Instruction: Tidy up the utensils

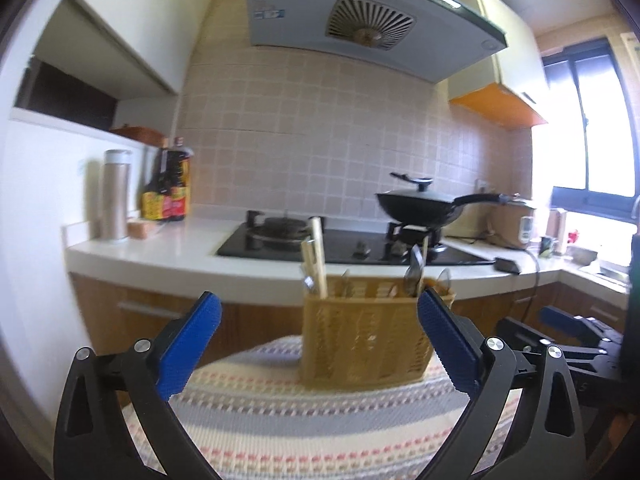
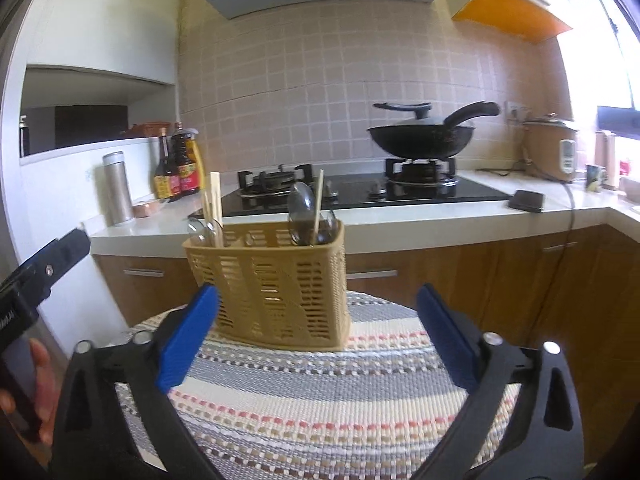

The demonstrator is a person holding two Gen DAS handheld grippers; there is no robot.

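A tan slotted utensil basket (image 1: pixel 362 340) (image 2: pixel 272 284) stands upright at the far side of a round table with a striped woven cloth (image 1: pixel 304 420) (image 2: pixel 320 392). It holds wooden chopsticks (image 1: pixel 316 256) (image 2: pixel 214 210) on its left side and metal spoons (image 1: pixel 414 272) (image 2: pixel 302 212) with one more chopstick on its right. My left gripper (image 1: pixel 320 304) is open, blue pads wide apart, nothing between them, short of the basket. My right gripper (image 2: pixel 318 298) is open too, empty, just in front of the basket. The right gripper (image 1: pixel 568 332) shows at the left wrist view's right edge.
Behind the table runs a white kitchen counter (image 2: pixel 400 222) with a black gas hob, a lidded black wok (image 2: pixel 424 132), sauce bottles (image 2: pixel 178 168), a steel flask (image 2: pixel 117 188) and a rice cooker (image 2: pixel 554 150). A hand (image 2: pixel 38 384) holds the left gripper's body at the left.
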